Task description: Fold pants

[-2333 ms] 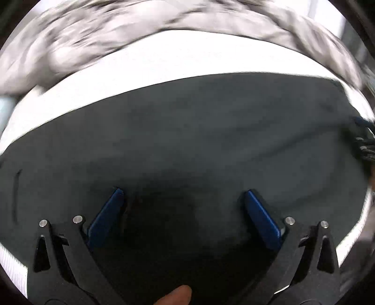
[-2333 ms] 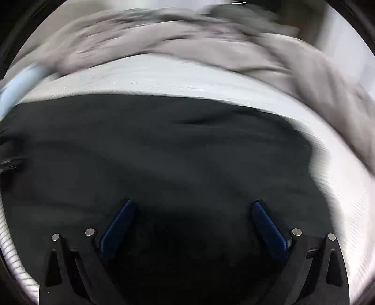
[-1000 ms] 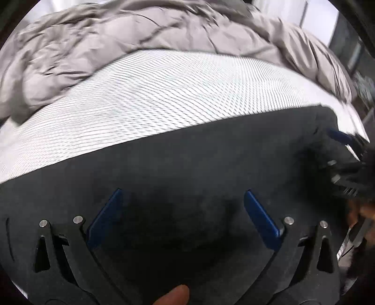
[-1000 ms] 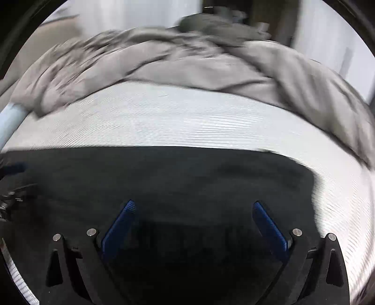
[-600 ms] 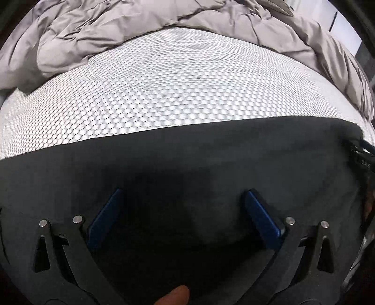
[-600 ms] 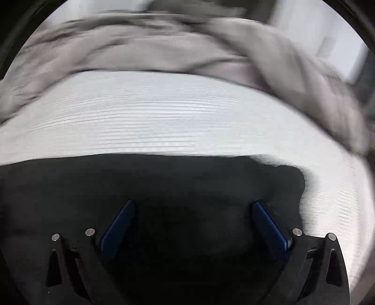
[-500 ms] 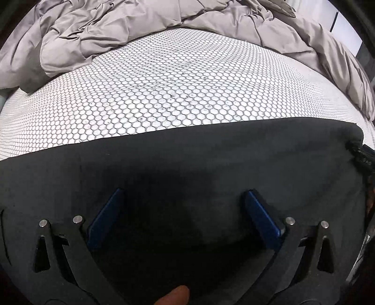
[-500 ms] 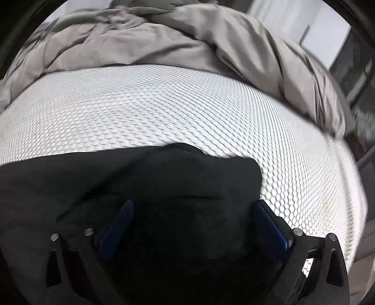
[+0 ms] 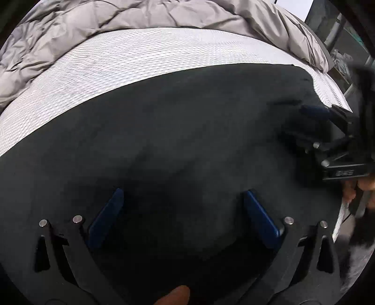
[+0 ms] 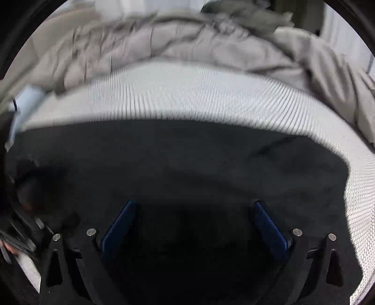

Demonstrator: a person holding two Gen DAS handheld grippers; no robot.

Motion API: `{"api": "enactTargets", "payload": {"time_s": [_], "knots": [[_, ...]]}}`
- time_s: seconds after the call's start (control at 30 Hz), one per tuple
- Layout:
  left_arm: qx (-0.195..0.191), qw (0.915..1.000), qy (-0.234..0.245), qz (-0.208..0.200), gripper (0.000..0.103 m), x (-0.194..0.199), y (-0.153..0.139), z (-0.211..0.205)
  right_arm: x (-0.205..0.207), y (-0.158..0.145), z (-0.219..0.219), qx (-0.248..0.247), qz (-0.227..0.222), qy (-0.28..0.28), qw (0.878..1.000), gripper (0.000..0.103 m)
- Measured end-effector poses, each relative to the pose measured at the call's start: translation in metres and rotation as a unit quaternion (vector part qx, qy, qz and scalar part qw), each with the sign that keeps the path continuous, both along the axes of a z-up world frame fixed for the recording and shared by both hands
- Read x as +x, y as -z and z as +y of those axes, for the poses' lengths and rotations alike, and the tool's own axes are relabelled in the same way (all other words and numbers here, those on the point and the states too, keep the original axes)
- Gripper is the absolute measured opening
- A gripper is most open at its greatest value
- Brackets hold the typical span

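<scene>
The black pants (image 9: pixel 178 140) lie flat across the white mesh mattress (image 9: pixel 140 61) and fill the lower half of both views (image 10: pixel 187 164). My left gripper (image 9: pixel 182 194) is open and empty, its blue pads just above the dark cloth. My right gripper (image 10: pixel 193 206) is open and empty too, low over the pants. The right gripper also shows at the right edge of the left wrist view (image 9: pixel 328 131), near the pants' right end. The right wrist view is blurred by motion.
A rumpled grey duvet (image 9: pixel 117 21) is bunched along the far side of the mattress (image 10: pixel 187 93) and shows in the right wrist view (image 10: pixel 187 44). The mattress edge drops off at the right (image 9: pixel 337 98).
Both grippers stayed open. The right wrist view swung back left, with more pants beneath it. The right gripper moved further into the left wrist view, by the pants' right end.
</scene>
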State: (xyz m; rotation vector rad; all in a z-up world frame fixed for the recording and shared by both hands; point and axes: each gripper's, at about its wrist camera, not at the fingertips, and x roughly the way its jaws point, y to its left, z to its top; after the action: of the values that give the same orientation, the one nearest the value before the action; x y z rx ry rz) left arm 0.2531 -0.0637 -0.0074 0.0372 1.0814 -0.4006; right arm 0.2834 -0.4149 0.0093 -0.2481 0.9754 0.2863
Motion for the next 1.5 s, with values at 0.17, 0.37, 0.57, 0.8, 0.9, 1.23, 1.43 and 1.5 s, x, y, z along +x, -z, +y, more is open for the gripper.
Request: {"api": "enactTargets", "payload": {"time_s": [0.17,0.37,0.57,0.8,0.9,1.23,1.43,1.5], "knots": [[0.064,0.9950,-0.074,-0.018,0.103,-0.021,0.003,0.089,-0.011,0.000,-0.048,-0.046,-0.014,0.042,0.998,0.101],[0.087,0.9732,-0.210,-0.029,0.101,-0.060,-0.008,0.204,-0.035,-0.010,-0.057,-0.073,-0.032,0.022,0.997,0.102],[0.006,0.9868,-0.149,-0.062,0.102,-0.077,-0.033,0.171,-0.055,-0.035,-0.004,0.004,-0.046,-0.053,0.997,0.102],[0.069,0.9948,-0.070,-0.025,0.102,-0.059,-0.004,0.115,-0.058,-0.016,0.088,0.033,-0.001,-0.142,0.989,0.102],[0.091,0.9899,-0.106,-0.024,0.102,-0.075,-0.003,0.163,-0.059,0.002,0.096,-0.096,-0.035,-0.144,0.984,0.102],[0.053,0.9809,-0.180,-0.050,0.074,-0.133,-0.022,0.250,-0.012,-0.019,-0.018,-0.084,0.002,-0.004,0.996,0.102],[0.030,0.9898,-0.132,-0.046,0.068,-0.077,-0.027,0.194,-0.015,-0.036,0.076,-0.077,-0.053,-0.101,0.990,0.102],[0.043,0.9938,-0.099,-0.029,0.064,-0.052,-0.015,0.169,-0.009,-0.028,0.107,-0.034,-0.029,-0.148,0.988,0.102]]}}
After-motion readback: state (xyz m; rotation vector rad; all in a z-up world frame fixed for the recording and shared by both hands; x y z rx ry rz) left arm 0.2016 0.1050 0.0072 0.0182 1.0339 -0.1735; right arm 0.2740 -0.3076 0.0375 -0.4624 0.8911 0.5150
